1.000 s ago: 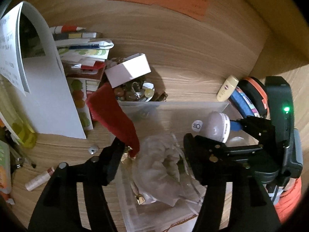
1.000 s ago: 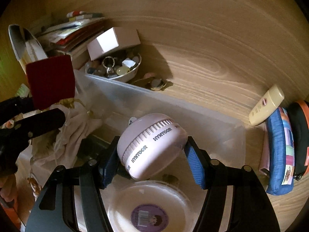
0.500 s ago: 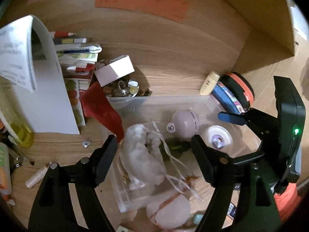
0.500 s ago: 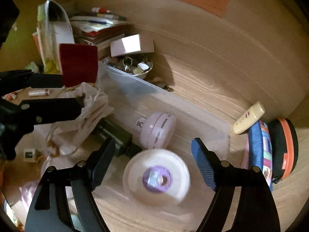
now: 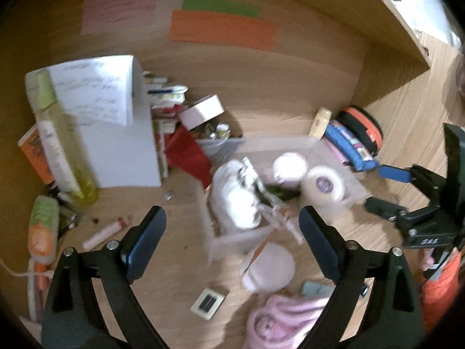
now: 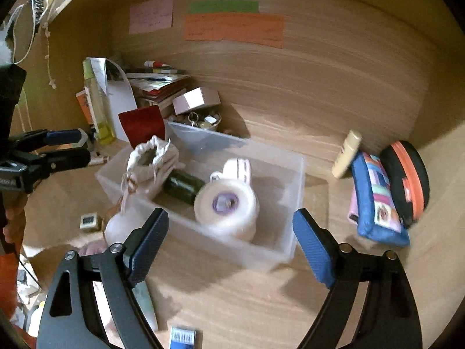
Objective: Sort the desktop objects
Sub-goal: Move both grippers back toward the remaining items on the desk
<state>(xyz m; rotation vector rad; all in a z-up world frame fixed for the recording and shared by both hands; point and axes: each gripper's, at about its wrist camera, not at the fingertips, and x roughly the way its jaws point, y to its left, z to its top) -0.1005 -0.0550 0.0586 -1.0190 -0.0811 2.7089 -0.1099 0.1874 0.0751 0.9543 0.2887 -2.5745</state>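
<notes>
Both hand-held grippers, left [image 5: 229, 232] and right [image 6: 231, 240], are held wide open and empty above the table [image 6: 290, 305]. A clear bin [image 6: 293, 203] already holds a cloth pouch [image 6: 154, 160], tape roll [image 6: 226, 206] and pink gadget [image 6: 237, 168]; a lip balm [image 5: 106, 232] and small items are left scattered.

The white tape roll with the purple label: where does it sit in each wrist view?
Left wrist: white tape roll right of centre, at the clear bin's right end.
Right wrist: tape roll at centre, inside the bin, against its near wall.
Shared landmark: the blue pencil case, right of the bin.
</notes>
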